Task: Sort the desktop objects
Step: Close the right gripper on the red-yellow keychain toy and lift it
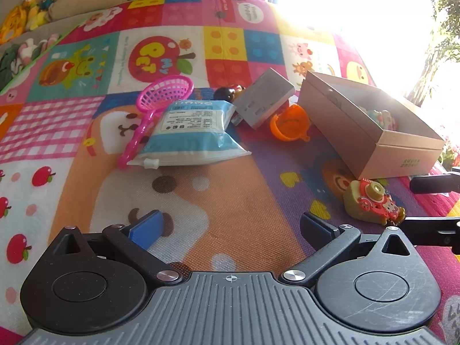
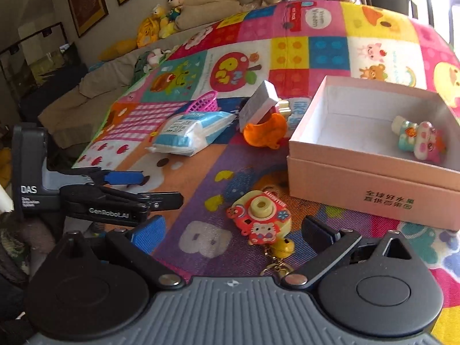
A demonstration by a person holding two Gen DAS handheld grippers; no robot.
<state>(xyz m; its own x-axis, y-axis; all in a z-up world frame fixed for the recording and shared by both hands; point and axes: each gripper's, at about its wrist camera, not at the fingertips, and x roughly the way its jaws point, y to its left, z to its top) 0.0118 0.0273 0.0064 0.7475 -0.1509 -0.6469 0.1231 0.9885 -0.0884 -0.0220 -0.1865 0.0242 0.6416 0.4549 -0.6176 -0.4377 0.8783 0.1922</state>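
A yellow and red toy camera with a key chain lies on the play mat between the fingers of my right gripper. The jaws stand wide and no pad touches it. An open pink box stands just beyond on the right, with a small pastel toy figure inside. My left gripper hovers open over bare mat with nothing between its fingers. Ahead of it lie a blue and white pack, a pink net scoop, a grey box and an orange cup.
The grey box leans on the orange cup, with a dark round toy behind it. A sofa with plush toys runs along the mat's far left edge. Bright glare from the window washes out the far right.
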